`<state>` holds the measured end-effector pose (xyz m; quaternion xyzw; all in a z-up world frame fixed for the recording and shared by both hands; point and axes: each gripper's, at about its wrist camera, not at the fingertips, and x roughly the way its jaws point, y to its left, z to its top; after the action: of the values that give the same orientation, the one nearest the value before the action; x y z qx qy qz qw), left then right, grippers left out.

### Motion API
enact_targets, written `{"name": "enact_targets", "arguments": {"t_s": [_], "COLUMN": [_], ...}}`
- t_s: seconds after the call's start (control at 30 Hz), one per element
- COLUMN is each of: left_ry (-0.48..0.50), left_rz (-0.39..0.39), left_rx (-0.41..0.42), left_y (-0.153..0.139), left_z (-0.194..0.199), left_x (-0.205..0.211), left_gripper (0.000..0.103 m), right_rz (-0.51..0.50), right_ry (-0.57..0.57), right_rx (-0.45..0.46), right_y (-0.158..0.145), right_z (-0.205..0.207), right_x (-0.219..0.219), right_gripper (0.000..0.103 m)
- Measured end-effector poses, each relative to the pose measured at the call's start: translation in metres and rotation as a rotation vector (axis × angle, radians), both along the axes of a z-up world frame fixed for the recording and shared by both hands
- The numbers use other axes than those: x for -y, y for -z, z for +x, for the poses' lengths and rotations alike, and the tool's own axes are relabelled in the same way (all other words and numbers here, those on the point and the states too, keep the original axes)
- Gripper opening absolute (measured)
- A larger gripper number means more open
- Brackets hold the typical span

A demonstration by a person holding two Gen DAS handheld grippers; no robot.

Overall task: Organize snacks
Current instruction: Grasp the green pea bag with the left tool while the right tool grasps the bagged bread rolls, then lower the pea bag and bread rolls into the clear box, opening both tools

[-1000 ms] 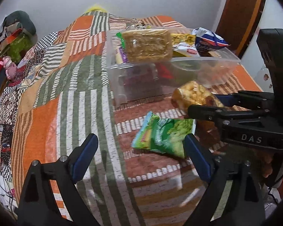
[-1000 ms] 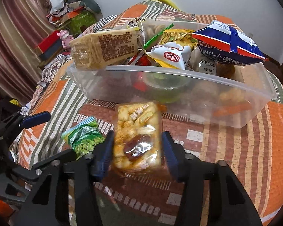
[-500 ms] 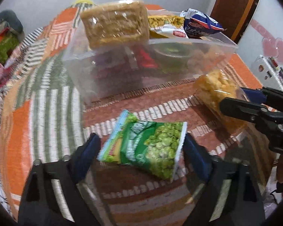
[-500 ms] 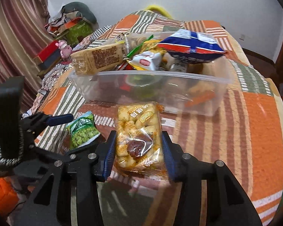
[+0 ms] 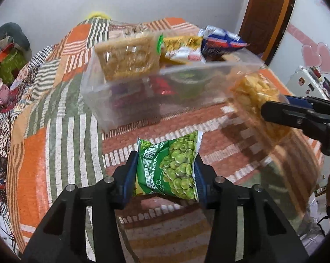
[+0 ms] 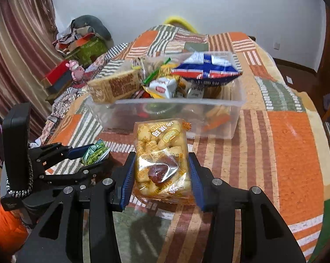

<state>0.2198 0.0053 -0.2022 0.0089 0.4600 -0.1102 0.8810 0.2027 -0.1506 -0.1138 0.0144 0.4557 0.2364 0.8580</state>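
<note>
Nearest the left wrist camera, the left tool has its jaws closing on the green pea packet; the blue pads already press both side edges, and the packet's long axis runs forward, away from the tool, toward the bin. Whether the packet is clear of the patchwork bedspread I cannot tell.

In the right wrist view the right tool is clamped on the yellow puff-snack bag, pads pressing its two long sides, the bag standing upright and pointing ahead. It appears to be held above the bedspread.

Beyond both lies the clear plastic bin, straight ahead of each tool and already heaped: a brown cracker block leans over its left rim, and a blue-and-white chip bag rides on top at the right.

The bin's open mouth sits higher and farther than either packet, so the coming move likely calls for a lift and forward carry. The right tool looks the nearer, with freer room at the bin's near right corner.
</note>
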Motion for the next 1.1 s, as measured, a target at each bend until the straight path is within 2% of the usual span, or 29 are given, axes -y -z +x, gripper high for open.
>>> {"name": "enact_targets", "arguments": {"t_s": [0.47, 0.7, 0.87, 1.1], "left_ry": [0.0, 0.014, 0.009, -0.005], "left_rz": [-0.119, -0.123, -0.117, -0.106], "left_rx": [0.111, 0.169, 0.172, 0.12], "left_y": [-0.067, -0.092, -0.092, -0.074], "left_z": [0.032, 0.055, 0.076, 0.113], "left_x": [0.013, 0.028, 0.034, 0.036], "left_gripper": [0.047, 0.047, 0.047, 0.047], "right_rz": [0.029, 0.026, 0.03, -0.003], "right_ry": [0.048, 0.071, 0.074, 0.061], "right_rx": [0.103, 0.129, 0.124, 0.129], "right_y": [-0.028, -0.033, -0.028, -0.021], "right_z": [0.012, 0.036, 0.057, 0.077], "right_x": [0.018, 0.025, 0.025, 0.019], "right_gripper": [0.042, 0.042, 0.042, 0.042]}}
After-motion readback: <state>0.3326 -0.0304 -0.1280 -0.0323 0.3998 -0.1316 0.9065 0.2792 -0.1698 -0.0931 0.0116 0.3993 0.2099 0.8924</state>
